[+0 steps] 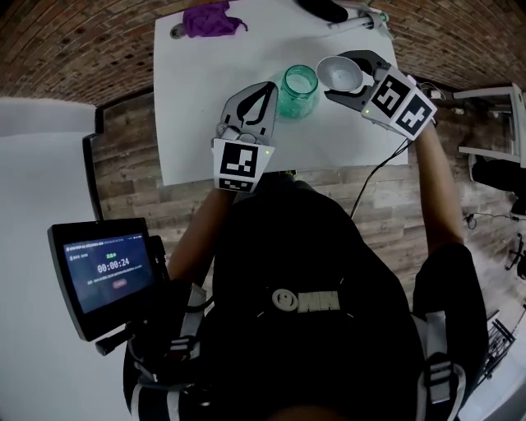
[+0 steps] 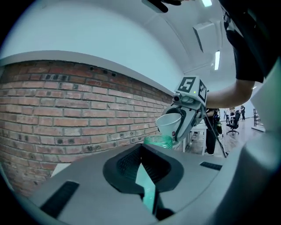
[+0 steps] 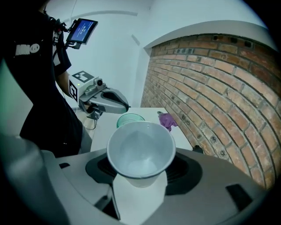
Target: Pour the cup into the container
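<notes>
Right gripper (image 1: 347, 76), jaws part-open, clasps the white cup (image 3: 140, 149), tilted just above the right rim of the green container (image 1: 298, 90). The container stands right of the table's (image 1: 205, 123) middle. Left gripper (image 1: 263, 94), jaws closed and empty, lies just left of the container.

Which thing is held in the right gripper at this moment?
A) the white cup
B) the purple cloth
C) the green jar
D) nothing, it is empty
A: the right gripper view shows the white cup clamped between the jaws of the right gripper, while the green jar stands free on the table and the purple cloth lies at its far end.
</notes>
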